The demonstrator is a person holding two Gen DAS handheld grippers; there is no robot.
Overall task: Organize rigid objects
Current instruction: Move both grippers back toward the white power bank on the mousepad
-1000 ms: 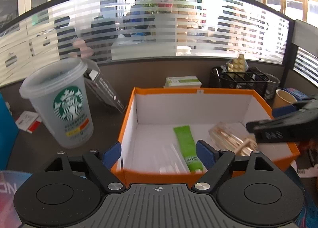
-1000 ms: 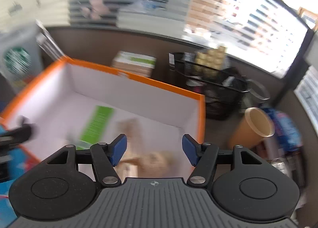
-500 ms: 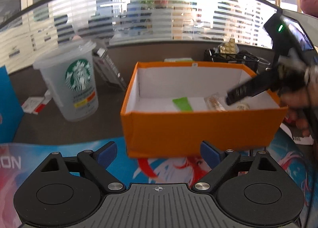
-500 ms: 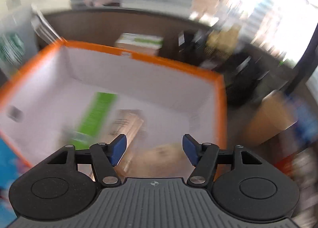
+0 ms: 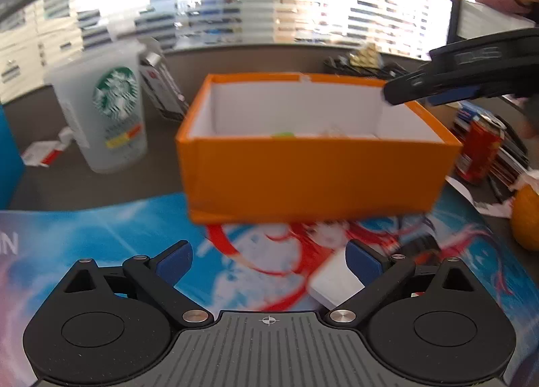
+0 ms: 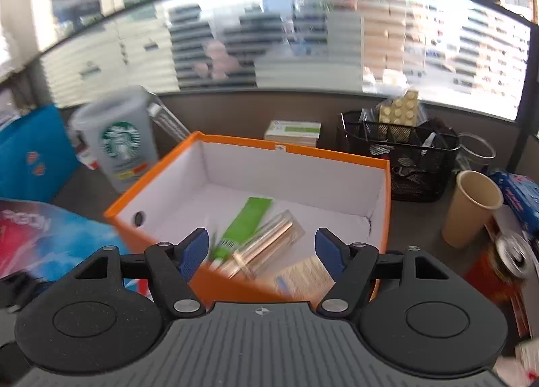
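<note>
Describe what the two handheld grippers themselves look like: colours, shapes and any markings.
Both match. The left gripper and right gripper have matte black, ribbed bodies with a small white crosshair mark at the centre. Two round black discs flank each body. Angled black linkage arms with silver pivot bolts lead to blue fingertip pads. Seen from the left wrist view, the right gripper is a black casing with faint embossed lettering, too blurred to read.

Right claw (image 6: pixel 262 248) opening, nothing between, over orange box (image 6: pixel 384 164) holding green packet (image 6: pixel 249 218); paper cup (image 6: pixel 471 208) at three o'clock.
</note>
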